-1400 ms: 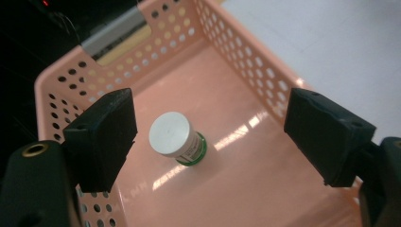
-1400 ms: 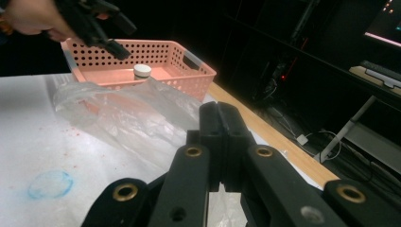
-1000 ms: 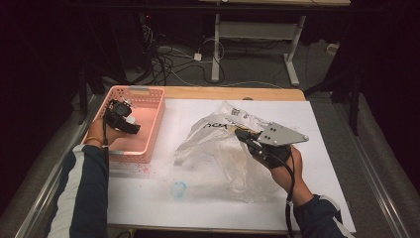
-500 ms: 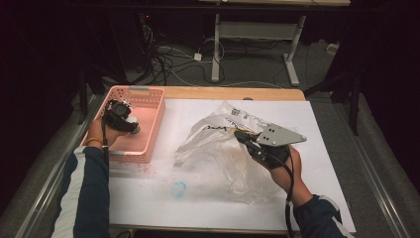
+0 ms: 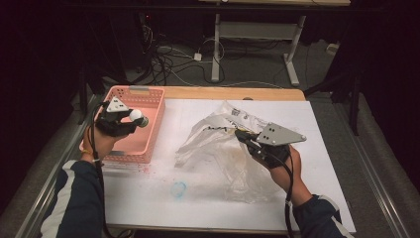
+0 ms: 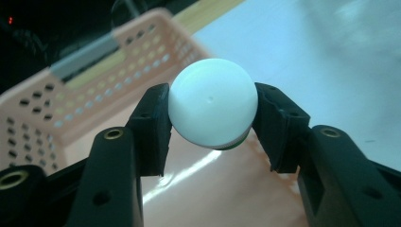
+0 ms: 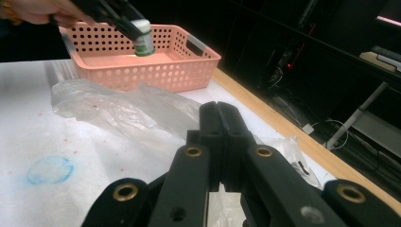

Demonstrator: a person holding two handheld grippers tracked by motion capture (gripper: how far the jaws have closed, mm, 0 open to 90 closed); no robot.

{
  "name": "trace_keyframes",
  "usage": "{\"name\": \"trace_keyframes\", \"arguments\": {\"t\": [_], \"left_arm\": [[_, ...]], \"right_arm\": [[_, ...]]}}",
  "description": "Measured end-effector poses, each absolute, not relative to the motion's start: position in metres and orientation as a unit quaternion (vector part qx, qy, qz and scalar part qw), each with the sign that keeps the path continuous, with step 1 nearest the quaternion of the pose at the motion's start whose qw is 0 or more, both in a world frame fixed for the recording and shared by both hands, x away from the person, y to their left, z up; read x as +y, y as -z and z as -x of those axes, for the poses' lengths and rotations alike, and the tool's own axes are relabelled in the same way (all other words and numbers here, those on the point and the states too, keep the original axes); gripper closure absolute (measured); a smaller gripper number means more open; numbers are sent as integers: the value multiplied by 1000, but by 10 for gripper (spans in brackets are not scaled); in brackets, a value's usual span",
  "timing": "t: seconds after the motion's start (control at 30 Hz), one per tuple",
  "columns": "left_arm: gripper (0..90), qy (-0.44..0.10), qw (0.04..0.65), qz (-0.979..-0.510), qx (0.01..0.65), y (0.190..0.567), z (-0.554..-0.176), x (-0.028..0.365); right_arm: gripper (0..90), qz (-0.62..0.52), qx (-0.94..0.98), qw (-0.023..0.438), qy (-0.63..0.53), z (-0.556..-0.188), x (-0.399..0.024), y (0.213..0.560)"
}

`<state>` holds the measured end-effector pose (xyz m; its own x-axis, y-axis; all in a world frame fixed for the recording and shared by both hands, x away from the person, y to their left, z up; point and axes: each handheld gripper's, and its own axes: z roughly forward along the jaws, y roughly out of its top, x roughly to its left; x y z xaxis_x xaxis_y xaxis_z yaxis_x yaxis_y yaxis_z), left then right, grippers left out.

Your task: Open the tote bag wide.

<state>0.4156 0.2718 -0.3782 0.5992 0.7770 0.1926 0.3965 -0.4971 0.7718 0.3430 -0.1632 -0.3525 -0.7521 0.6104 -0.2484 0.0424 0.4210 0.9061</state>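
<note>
Table: white sheet (image 5: 198, 208) is covering it; pink basket (image 5: 148, 144) is sitting at left edge.
Left gripper (image 6: 210, 120): jaws are clamping white-capped bottle (image 6: 213, 101) above basket.
Right gripper (image 7: 220, 137): jaws are pinching clear plastic bag (image 5: 218, 144), fully closed.

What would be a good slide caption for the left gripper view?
Two black fingers clamp a small white-capped bottle above a pink basket.

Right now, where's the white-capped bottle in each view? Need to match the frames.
High view: white-capped bottle at left, between the left gripper jaws, above the pink basket.
Left gripper view: centre frame, cap toward the camera, pinched by both jaws.
Right gripper view: top, left of centre, in front of the basket's far wall.
Shared landmark: the pink basket, directly under or behind the bottle.
</note>
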Motion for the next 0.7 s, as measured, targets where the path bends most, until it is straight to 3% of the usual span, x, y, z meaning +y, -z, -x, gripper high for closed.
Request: {"name": "trace_keyframes", "arguments": {"t": [0.2, 0.43, 0.7], "left_arm": [[487, -294, 405, -819, 279, 365, -361, 242], [487, -310, 426, -829, 189, 351, -305, 205], [487, -295, 438, -842, 115, 353, -277, 158]], "right_arm": [[900, -217, 796, 284, -489, -346, -162, 360], [900, -220, 789, 303, -487, -343, -162, 358], [900, -221, 775, 337, -486, -334, -156, 349]]}}
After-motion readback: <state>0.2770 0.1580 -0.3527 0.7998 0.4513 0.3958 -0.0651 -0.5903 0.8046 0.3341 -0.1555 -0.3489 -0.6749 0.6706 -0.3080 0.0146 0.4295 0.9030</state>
